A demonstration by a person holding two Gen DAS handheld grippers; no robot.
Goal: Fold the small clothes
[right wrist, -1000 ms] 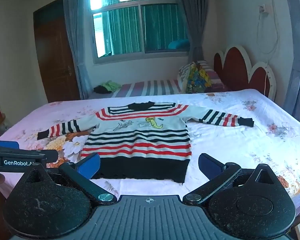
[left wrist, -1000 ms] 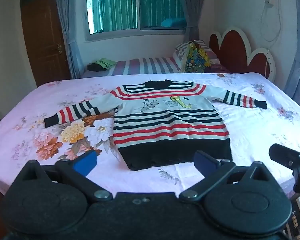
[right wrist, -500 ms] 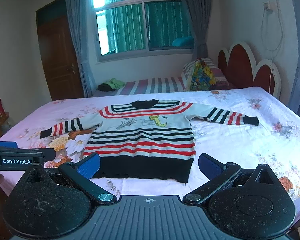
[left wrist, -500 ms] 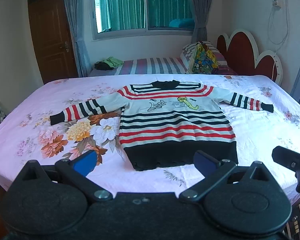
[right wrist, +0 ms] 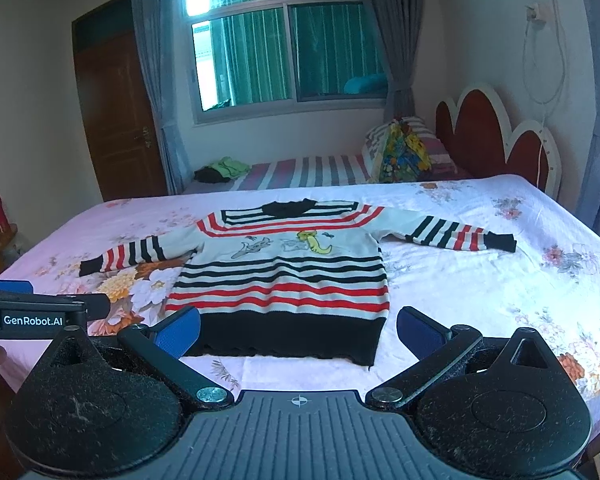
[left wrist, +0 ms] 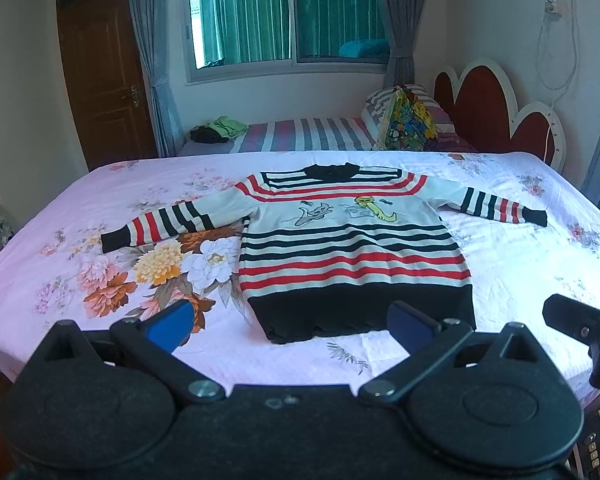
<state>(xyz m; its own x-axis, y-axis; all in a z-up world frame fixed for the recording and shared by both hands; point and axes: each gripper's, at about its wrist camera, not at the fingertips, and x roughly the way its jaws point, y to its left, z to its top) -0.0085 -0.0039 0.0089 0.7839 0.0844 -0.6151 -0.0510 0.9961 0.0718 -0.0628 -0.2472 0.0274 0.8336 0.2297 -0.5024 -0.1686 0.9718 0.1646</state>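
Striped in red, black and white, a small knit sweater [left wrist: 352,248] lies flat on the pink floral bedsheet [left wrist: 80,248], sleeves spread left and right, black hem nearest. Both the left gripper [left wrist: 290,322] and right gripper [right wrist: 298,330] hover short of the hem with blue pads [right wrist: 178,330] spread wide, gripping nothing.

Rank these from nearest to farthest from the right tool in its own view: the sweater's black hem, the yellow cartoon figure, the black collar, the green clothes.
From the right tool:
1. Black hem, straight ahead.
2. Yellow cartoon figure, on the chest.
3. Black collar, top of sweater.
4. Green clothes, far striped bed, left.
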